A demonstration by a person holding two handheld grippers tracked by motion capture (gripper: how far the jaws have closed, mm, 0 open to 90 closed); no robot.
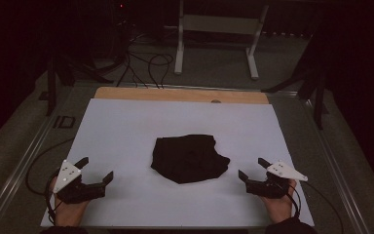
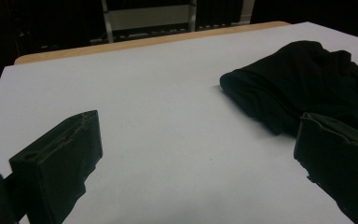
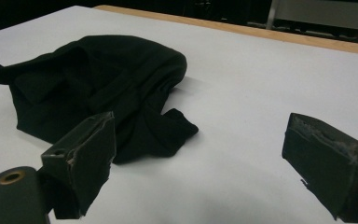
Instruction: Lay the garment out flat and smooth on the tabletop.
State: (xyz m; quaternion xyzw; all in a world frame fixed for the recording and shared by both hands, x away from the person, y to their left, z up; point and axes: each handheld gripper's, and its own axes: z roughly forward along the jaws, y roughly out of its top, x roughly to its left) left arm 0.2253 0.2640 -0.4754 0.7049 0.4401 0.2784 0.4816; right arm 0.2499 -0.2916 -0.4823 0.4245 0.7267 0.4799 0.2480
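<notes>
1. Left gripper (image 1: 95, 171) sat at the near-left of the white sheet (image 1: 126, 126), jaws spread wide, nothing between them. In the left gripper view the bare sheet showed between both jaws.
2. Black garment (image 1: 190, 158) lay crumpled at the sheet's middle, well apart from both grippers. From the left gripper it lay forward and to the right; in the left gripper view it was at upper right (image 2: 307, 84).
3. The garment's long axis ran roughly left-right across the table, a bit tilted. Exact folds too dark to tell.
4. Right gripper (image 1: 252, 170) sat at the near-right, jaws also wide apart, holding nothing. The garment lay forward-left of it (image 3: 98, 88).
5. Judgement: right gripper looked slightly nearer the cloth's edge, so it would likely reach first; both needed to move inward.
</notes>
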